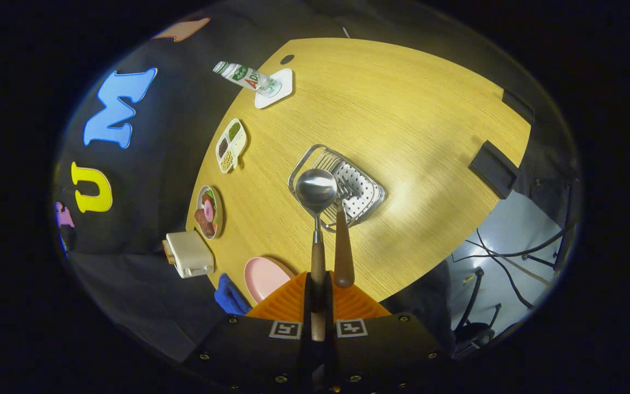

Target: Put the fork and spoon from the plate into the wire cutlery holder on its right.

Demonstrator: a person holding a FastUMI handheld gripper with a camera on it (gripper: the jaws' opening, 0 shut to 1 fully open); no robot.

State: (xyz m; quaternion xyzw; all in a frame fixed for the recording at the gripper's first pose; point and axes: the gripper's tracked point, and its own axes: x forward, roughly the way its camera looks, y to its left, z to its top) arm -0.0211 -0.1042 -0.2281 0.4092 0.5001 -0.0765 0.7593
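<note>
Gripper high over the wooden table, fingers clenched on the wooden handle of the spoon, bowl end pointing forward and sitting right over the wire cutlery holder. Both fingers press the handle, which runs straight down between them.

Beside the spoon there is a second wooden handle, its far end going into the holder. That looks like the fork, already in the holder, though its tines are hidden behind the spoon bowl, so I cannot confirm it.

Pink plate sits near the fingers, on the side away from the holder; the part I can see is bare, and the rest is cut off by the gripper body.

Judgement: about halfway or more. Fork seems done, spoon is lifted and lined up above the holder but not yet in. Left: lower the spoon into the wire basket and let go.

Other stuff further off: toaster, blue cloth, meat dish, divided bean tray, bottle on a white coaster.
</note>
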